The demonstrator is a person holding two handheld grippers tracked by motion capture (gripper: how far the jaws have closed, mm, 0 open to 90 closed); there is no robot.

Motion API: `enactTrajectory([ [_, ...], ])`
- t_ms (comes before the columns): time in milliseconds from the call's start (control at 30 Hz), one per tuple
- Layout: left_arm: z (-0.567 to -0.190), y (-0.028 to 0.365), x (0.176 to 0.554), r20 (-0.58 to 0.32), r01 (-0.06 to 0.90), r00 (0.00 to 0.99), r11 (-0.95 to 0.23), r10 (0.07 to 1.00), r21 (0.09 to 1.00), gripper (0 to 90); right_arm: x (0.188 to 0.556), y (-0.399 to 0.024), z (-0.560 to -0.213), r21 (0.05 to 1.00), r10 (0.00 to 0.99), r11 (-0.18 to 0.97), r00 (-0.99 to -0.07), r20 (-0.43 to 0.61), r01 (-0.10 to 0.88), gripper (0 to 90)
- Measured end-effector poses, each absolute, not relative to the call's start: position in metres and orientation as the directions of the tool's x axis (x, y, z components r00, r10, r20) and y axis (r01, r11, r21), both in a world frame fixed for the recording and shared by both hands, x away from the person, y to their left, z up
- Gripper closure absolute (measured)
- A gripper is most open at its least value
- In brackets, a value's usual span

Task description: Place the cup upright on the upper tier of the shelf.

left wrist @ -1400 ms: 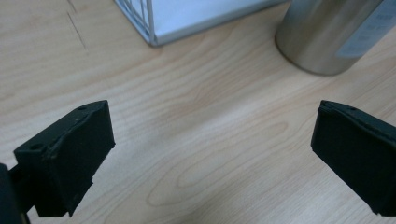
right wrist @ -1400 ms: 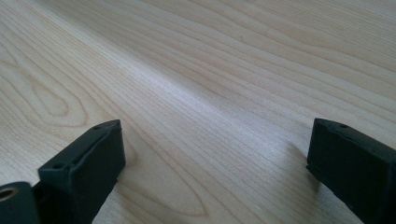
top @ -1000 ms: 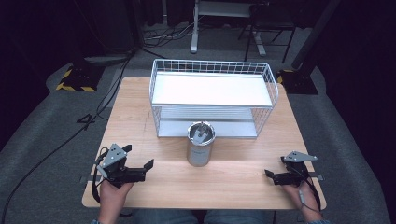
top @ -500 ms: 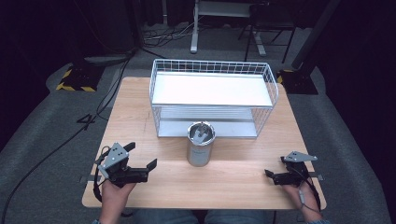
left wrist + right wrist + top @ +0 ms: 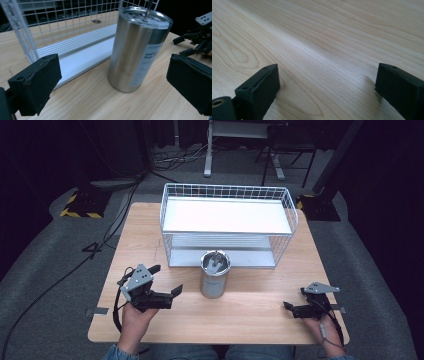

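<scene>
Steel tumbler (image 5: pixel 215 275) stands upright near the middle of the bench (image 5: pixel 250 312), just in front of the white wire rack (image 5: pixel 227 222) and not touching either tool. It carries a clear lid, and something thin and metallic, perhaps a straw, rises through it; what liquid it holds, if any, I cannot tell. A printed label runs down its side in the left gripper view.

Nothing appears done yet, by my reading: the tumbler is ungrasped, and the reach, the grip and whatever placing follows are all left.

Left tool (image 5: pixel 167 281) hovers to the tumbler's left, pointed at it, jaws wide apart and empty, with the tumbler framed between them farther off. Right tool (image 5: pixel 288 307) sits low at the bench's near right, well apart from the tumbler, jaws apart over bare wood.

The rack's upper shelf and lower shelf both look empty.
</scene>
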State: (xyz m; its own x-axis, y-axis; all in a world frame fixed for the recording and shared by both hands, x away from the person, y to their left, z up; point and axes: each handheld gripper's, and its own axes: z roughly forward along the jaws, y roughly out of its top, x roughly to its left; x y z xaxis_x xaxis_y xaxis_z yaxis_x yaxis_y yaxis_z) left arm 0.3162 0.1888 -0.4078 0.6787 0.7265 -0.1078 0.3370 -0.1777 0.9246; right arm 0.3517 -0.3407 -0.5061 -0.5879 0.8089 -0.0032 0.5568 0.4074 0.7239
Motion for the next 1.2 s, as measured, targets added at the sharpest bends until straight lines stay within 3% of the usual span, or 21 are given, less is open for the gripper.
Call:
enactTrajectory([
  [567,-0.391,0.153,0.339,-0.107,0.299,0.745,-0.186,0.658,0.936,0.1,0.352,-0.341,-0.506,0.725,0.810,0.406,-0.587,-0.002,0.557,6.3],
  [1200,-0.409,0.113,0.357,-0.118,0.315,0.784,-0.226,0.610,0.922,0.0,0.352,-0.341,-0.506,0.726,0.811,0.403,-0.584,-0.002,0.557,6.9],
])
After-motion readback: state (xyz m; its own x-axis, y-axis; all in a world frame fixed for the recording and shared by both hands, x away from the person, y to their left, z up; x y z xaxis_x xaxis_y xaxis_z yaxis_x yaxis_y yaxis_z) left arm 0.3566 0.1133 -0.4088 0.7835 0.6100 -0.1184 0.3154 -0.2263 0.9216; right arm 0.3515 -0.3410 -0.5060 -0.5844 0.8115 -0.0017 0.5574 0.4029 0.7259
